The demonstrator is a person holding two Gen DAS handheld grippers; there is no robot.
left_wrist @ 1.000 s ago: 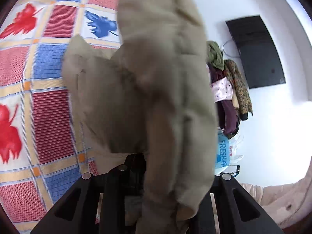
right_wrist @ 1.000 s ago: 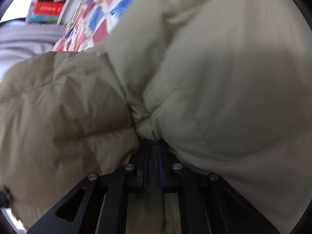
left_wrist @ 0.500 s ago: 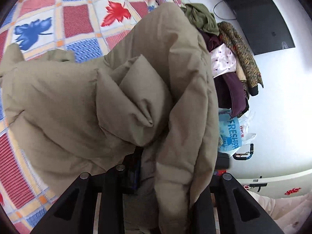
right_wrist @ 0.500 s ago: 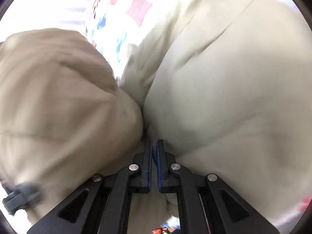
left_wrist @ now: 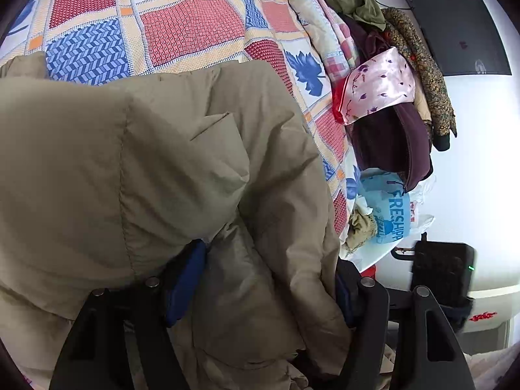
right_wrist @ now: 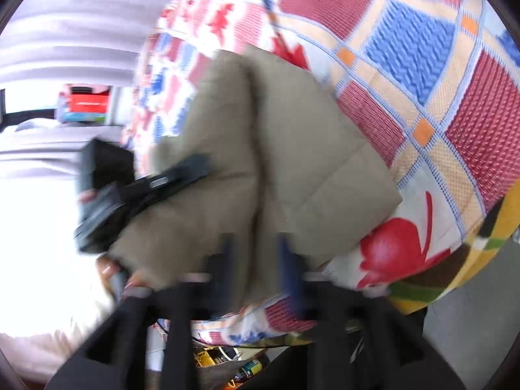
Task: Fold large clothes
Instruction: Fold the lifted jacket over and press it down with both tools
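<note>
A khaki puffer jacket (left_wrist: 146,169) lies bunched and folded over on the patchwork quilt (left_wrist: 182,32). My left gripper (left_wrist: 265,292) is low over its near edge. The jaws are opening, and a thick fold of jacket sits loosely between the blue pads (left_wrist: 185,286). In the blurred right wrist view the jacket (right_wrist: 286,149) is a folded bundle near the bed's edge. My right gripper (right_wrist: 256,260) hangs just behind it, its jaws opening, with the near hem between the fingers but not pinched. The left gripper's black finger (right_wrist: 182,172) rests at the bundle's left side.
A heap of clothes (left_wrist: 390,123) is piled at the bed's right edge, with a blue plastic bag (left_wrist: 390,214) under it. A dark screen (left_wrist: 455,16) hangs on the white wall. In the right wrist view the grey floor (right_wrist: 471,308) lies beyond the bed's corner.
Both grippers were shut on the lifted jacket; now their jaws stand apart. The jacket has come down onto the quilt, folded over. The right gripper has drawn back and up from it.
</note>
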